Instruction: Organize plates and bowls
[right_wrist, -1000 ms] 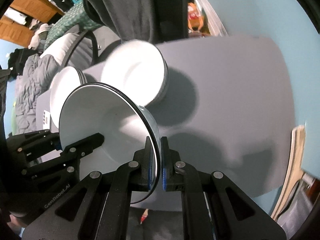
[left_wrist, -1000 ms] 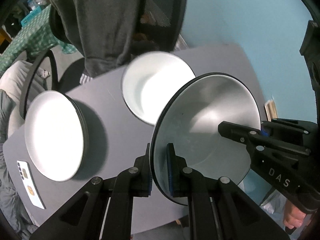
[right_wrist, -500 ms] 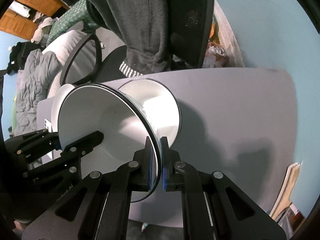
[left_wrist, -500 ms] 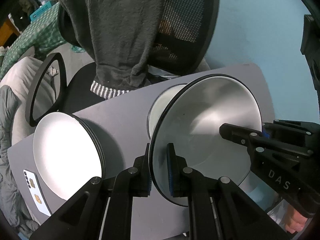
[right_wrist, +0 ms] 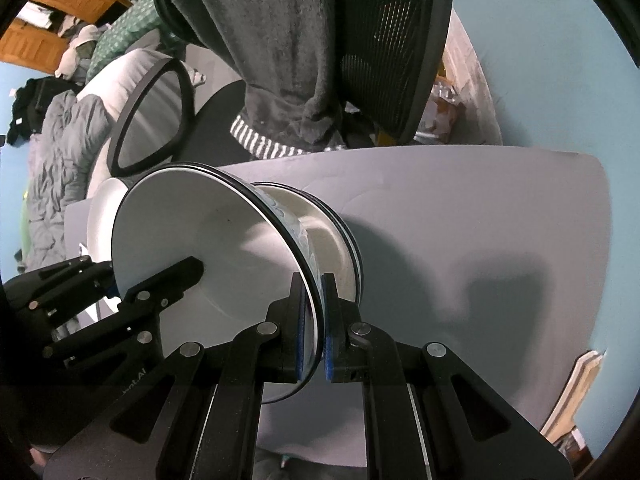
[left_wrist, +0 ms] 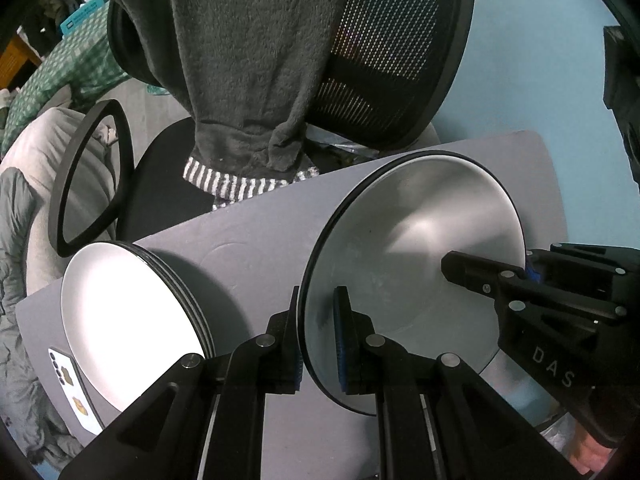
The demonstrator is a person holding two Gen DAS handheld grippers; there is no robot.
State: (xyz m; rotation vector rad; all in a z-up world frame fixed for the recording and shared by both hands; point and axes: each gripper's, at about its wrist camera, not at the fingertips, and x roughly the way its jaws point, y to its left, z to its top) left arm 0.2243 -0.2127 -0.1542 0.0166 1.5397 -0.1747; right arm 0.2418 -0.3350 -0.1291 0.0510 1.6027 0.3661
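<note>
Both grippers hold one white bowl with a black rim point(left_wrist: 420, 256), also in the right wrist view point(right_wrist: 208, 248). My left gripper point(left_wrist: 318, 336) is shut on its near left rim. My right gripper point(right_wrist: 314, 320) is shut on the opposite rim and shows in the left wrist view point(left_wrist: 528, 272). The held bowl sits just over a stack of white bowls point(right_wrist: 332, 240) on the grey table point(right_wrist: 500, 248); I cannot tell if they touch. A stack of white plates point(left_wrist: 132, 320) lies to the left.
A phone point(left_wrist: 74, 392) lies at the table's near left corner. A black mesh office chair point(left_wrist: 380, 60) with a grey garment point(left_wrist: 248, 60) draped over it stands behind the table. A blue wall is on the right.
Both grippers carried the held bowl over the bowl stack and lowered it, so it now covers the stack in the left wrist view. Both grips stayed shut.
</note>
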